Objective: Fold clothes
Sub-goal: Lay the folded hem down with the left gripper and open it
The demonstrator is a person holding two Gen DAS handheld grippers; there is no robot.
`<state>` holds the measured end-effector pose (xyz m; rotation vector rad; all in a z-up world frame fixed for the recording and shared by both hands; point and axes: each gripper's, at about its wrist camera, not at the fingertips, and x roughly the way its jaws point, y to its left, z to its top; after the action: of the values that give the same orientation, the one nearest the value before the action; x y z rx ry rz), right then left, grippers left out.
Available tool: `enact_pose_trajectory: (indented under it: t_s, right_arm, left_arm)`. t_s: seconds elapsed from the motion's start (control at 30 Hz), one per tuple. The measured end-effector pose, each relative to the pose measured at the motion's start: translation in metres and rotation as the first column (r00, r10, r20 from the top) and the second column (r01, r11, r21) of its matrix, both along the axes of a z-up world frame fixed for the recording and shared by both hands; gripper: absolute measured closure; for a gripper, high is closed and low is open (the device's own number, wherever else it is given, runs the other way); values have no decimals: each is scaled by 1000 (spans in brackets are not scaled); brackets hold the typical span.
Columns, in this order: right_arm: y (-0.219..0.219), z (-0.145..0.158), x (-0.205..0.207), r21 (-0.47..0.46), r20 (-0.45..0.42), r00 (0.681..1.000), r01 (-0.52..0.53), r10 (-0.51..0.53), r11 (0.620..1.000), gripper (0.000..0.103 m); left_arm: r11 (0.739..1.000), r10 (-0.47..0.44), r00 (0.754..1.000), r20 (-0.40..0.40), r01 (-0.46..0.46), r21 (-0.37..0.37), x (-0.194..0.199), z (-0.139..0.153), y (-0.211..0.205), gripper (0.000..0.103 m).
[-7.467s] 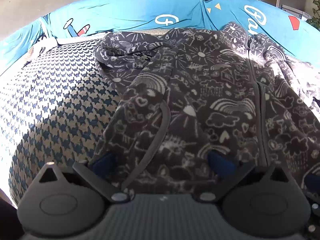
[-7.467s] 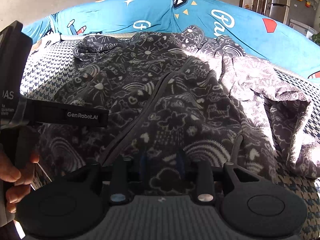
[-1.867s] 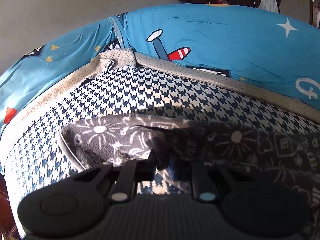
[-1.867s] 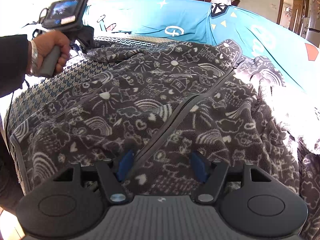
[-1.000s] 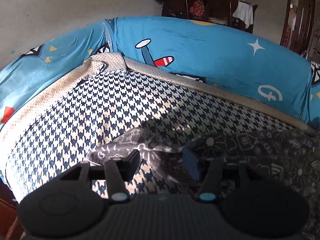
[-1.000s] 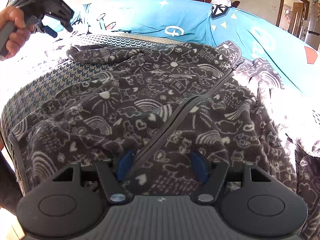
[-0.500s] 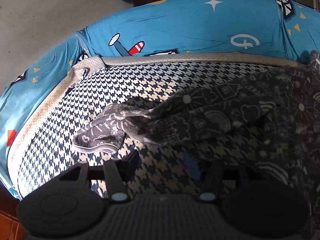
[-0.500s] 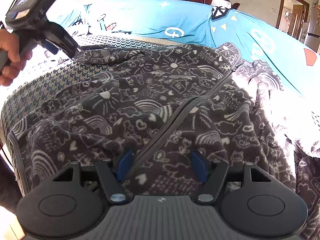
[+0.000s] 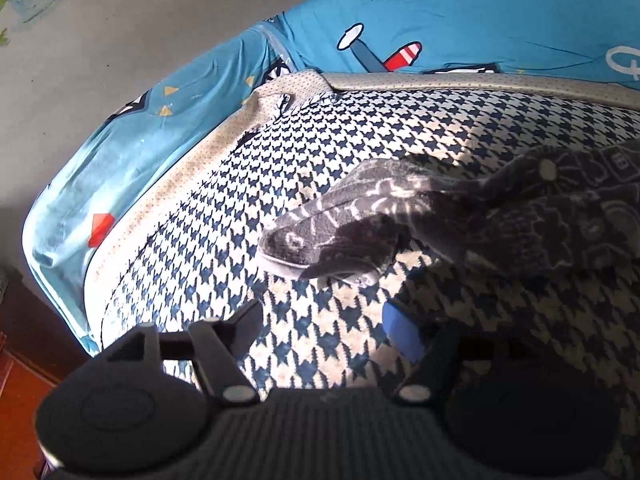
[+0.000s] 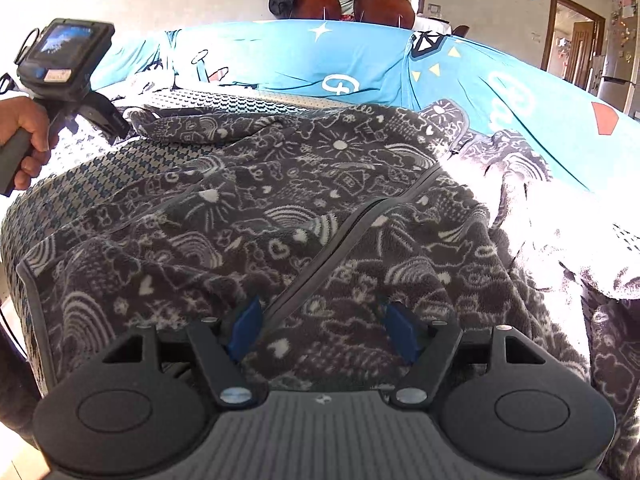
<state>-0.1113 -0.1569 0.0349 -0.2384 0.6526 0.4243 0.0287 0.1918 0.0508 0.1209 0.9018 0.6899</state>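
A dark grey fleece jacket (image 10: 304, 208) with white doodle print and a zip down the front lies spread on the houndstooth cover (image 9: 304, 140). Its left sleeve (image 9: 400, 216) stretches out sideways, with the cuff (image 9: 316, 256) lying flat. My left gripper (image 9: 324, 328) is open just short of the cuff, with only the cover between its fingers. In the right wrist view, a hand (image 10: 28, 136) holds the left gripper (image 10: 106, 118) at the far left, by the sleeve's end. My right gripper (image 10: 322, 328) is open over the jacket's hem, its pads on either side of the zip.
A blue cartoon-print sheet (image 9: 460, 24) covers the backrest and left arm. The seat's left edge drops to a brown floor (image 9: 16, 380). The jacket's right side (image 10: 560, 240) lies bunched in bright sun. Chairs (image 10: 352, 4) stand behind the backrest.
The left gripper let go of the sleeve cuff, opened and drew back, and the sleeve now lies stretched on the cover. The right gripper has stayed open over the hem.
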Motion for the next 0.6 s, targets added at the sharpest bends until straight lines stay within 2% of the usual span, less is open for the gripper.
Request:
enact_pose_trajectory:
  t_s: [0.07, 0.2, 0.33, 0.47, 0.53, 0.6]
  right_arm:
    - [-2, 0, 1, 9, -3, 1000, 3, -3, 1000, 32]
    - [-3, -1, -2, 9, 9, 1000, 4, -4, 1000, 32]
    - [-4, -2, -4, 15, 14, 1000, 6, -6, 1000, 32]
    - [-5, -3, -5, 18, 18, 1000, 7, -7, 1000, 32]
    - [-5, -3, -6, 20, 19, 1000, 8, -8, 1000, 32]
    - [-5, -4, -6, 22, 22, 1000, 9, -10, 1000, 32]
  left_arm:
    - [999, 23, 999, 24, -22, -24, 2, -3, 5, 34]
    - [997, 67, 995, 78, -63, -54, 8, -6, 14, 18]
    - [991, 112, 985, 131, -102, -86, 14, -10, 23, 17]
    - [989, 135, 975, 178, -123, -79, 19, -15, 32, 11]
    - [988, 130, 971, 199, -111, -104, 20, -14, 34, 33]
    - [987, 118, 970, 211, -91, -132, 21, -10, 32, 77]
